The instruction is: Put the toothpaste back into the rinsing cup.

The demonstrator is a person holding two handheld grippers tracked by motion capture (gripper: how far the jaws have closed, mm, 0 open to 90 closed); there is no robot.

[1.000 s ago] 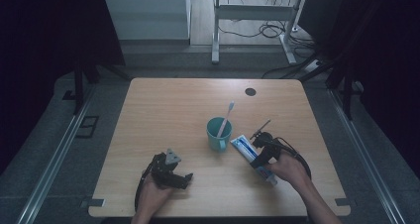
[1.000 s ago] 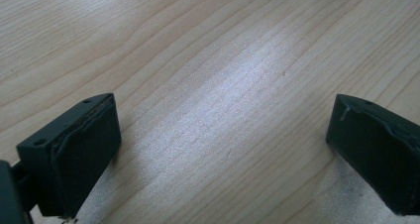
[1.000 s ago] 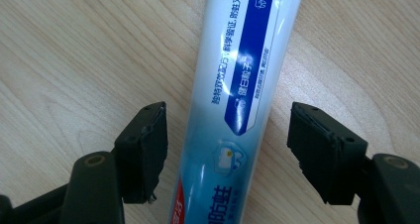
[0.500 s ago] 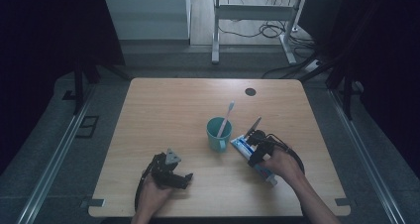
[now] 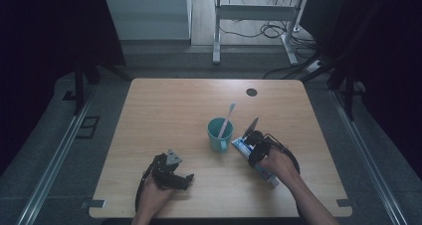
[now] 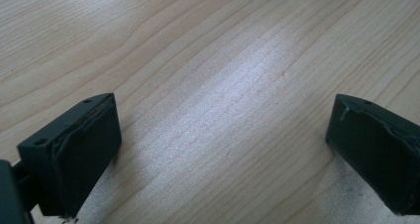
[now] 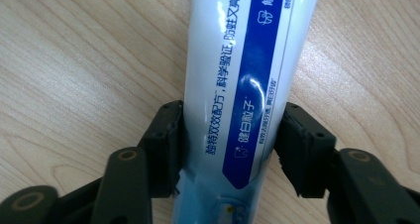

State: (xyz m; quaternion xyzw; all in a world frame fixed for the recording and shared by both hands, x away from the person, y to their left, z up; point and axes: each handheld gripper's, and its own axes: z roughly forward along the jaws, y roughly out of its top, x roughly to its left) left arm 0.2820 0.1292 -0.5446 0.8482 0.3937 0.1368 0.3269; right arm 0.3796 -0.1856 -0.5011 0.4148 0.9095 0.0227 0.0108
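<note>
**Right tool closes on the toothpaste tube**

A white and blue plastic toothpaste tube point(image 7: 242, 80) lies flat on the pale wooden bench point(image 5: 164, 110), just right of a teal cup point(image 5: 219, 134) that holds a white toothbrush point(image 5: 227, 116) leaning up out of it. In the high view the tube point(image 5: 240, 145) sticks out toward the cup from under the right tool point(image 5: 253, 144), and its other end shows nearer the bench's front edge, past the hand.

The right tool point(image 7: 231, 144) straddles the tube across its width. Its jaws have just been closing, and in the right gripper view both black pads touch the tube's flanks, so it looks gripped or on the verge of it. The tube's body still lies on the wood.

The left tool point(image 6: 223, 140) rests on the bench near the front left, jaws wide, with bare wood between them.

The tube is probably light, with a soft wall and a glossy skin. A squeeze across the filled middle may dent it and push paste toward the cap, and the smooth film could slide in the pads when lifted. A firmer hold seems likely near the stiff shoulder by the cap or at the flat crimped end; where the jaws sit now, moderate pressure and a level lift seem wise.
</note>
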